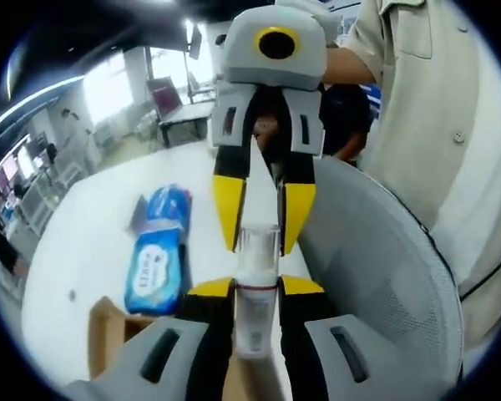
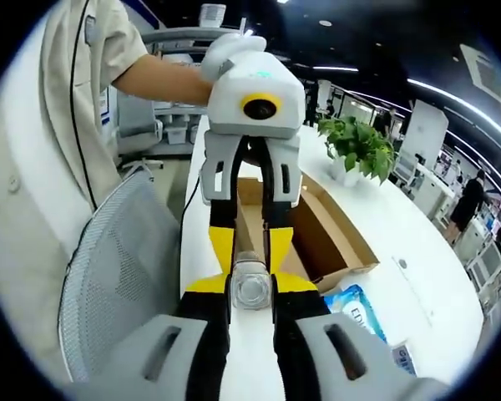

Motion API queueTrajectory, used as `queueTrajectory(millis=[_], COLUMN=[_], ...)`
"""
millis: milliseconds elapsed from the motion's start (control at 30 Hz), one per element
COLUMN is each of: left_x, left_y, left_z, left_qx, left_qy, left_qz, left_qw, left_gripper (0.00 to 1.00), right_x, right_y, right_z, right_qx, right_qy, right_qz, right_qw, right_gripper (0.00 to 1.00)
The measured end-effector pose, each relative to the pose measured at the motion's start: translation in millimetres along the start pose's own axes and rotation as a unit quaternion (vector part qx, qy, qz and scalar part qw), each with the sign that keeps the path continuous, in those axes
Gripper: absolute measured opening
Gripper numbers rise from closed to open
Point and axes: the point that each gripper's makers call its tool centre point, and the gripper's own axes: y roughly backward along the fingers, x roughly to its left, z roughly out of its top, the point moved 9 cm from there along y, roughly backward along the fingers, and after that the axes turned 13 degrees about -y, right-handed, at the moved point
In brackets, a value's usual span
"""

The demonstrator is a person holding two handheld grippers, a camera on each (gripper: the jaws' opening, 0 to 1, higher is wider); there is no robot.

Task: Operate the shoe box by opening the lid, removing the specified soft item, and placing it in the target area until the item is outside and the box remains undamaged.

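Both grippers pinch one small clear plastic bottle (image 1: 256,288) end to end: the left gripper (image 1: 256,288) and right gripper (image 1: 263,209) meet over the white table (image 1: 92,242). The open brown cardboard shoe box (image 2: 326,225) sits at two o'clock in the right gripper view, so the item looks already out. I judge a handover comes next: one gripper releases, then placement.

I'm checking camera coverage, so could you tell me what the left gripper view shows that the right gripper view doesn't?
Left gripper view: the clear bottle side-on. Right gripper view: the potted plant and inside the open cardboard box. Shared: the left gripper and right gripper both clamped on the bottle, the blue wipes pack, mesh chair and white table.
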Motion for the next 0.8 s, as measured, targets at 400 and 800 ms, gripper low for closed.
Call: queueTrajectory(millis=[400, 800], left_x=[10.9, -2.2], left_y=[28, 68], left_z=[-19.5, -40.8], left_qx=[0.003, 0.014], left_qy=[0.052, 0.114], left_qz=[0.118, 0.207], left_qw=[0.9917, 0.9714], left_gripper=[0.28, 0.36], right_x=[-25, -60], right_y=[7, 20], right_z=[13.2, 29.5], right_qx=[0.018, 0.042], right_qy=[0.011, 0.02], right_qz=[-0.001, -0.014], right_qw=[0.9998, 0.9988], right_gripper=[0.15, 0.16])
